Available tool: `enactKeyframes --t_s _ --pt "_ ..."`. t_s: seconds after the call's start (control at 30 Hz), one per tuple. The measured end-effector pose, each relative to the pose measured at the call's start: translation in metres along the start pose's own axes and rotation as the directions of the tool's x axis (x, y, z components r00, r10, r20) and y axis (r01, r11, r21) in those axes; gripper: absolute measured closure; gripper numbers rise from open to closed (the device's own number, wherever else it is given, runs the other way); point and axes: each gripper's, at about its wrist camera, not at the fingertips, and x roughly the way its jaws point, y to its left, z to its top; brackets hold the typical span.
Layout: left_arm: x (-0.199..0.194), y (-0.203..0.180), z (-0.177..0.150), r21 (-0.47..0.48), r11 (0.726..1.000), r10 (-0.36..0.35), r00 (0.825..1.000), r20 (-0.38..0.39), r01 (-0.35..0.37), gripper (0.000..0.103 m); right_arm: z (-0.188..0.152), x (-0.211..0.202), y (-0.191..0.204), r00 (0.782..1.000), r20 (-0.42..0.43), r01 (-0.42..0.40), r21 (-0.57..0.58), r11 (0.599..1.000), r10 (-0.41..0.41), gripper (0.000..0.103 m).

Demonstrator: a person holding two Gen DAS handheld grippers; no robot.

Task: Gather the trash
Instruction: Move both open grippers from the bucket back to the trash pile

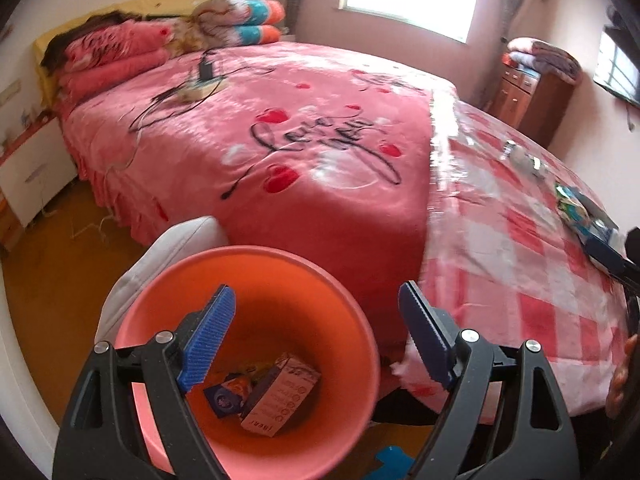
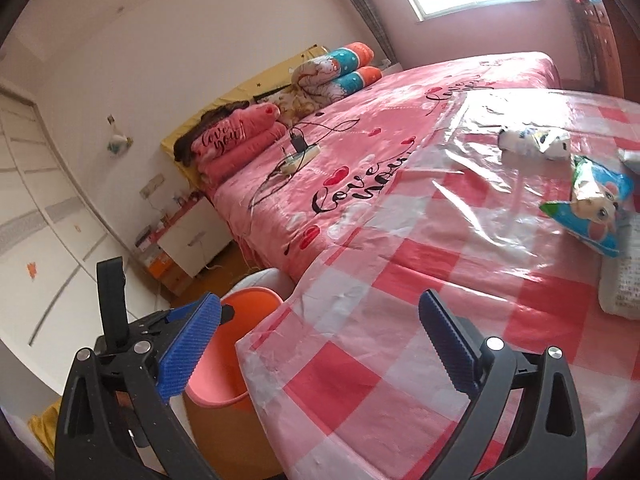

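An orange-pink bin (image 1: 256, 276) stands on the floor beside the bed; a pink carton (image 1: 280, 400) and a blue wrapper (image 1: 224, 398) lie inside it. My left gripper (image 1: 316, 340) is open and empty, right above the bin's mouth. My right gripper (image 2: 320, 344) is open and empty over the checked plastic sheet (image 2: 400, 280) on the bed. On the sheet lie a blue snack bag (image 2: 596, 208), a crumpled white wrapper (image 2: 536, 142) and a white packet (image 2: 624, 280). The bin's rim (image 2: 248, 300) shows at the bed's edge in the right view.
A power strip with a charger (image 2: 298, 156) and cables lies on the pink bedspread (image 1: 300, 140). Folded quilts (image 1: 240, 20) are at the headboard. A white bedside cabinet (image 2: 192, 236) and a wooden cabinet (image 1: 528, 96) flank the bed. A white cushion (image 1: 160, 256) leans behind the bin.
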Motion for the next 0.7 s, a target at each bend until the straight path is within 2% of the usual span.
enactKeyframes --t_s 0.2,0.37,0.7 --pt "-0.006 -0.028 0.005 0.068 0.998 -0.011 1.0 0.02 0.01 0.018 -0.001 -0.013 -0.015 1.0 0.02 0.004 0.028 1.0 -0.004 0.005" --pt "-0.009 -0.047 0.008 0.089 0.996 -0.025 0.999 0.027 0.023 0.018 -0.002 -0.026 -0.029 0.999 0.032 0.007 0.048 0.999 -0.008 0.005" --pt "-0.012 -0.092 0.013 0.138 0.986 -0.097 0.995 0.012 0.095 0.018 0.001 -0.052 -0.048 0.996 0.074 0.052 0.051 0.997 -0.055 0.005"
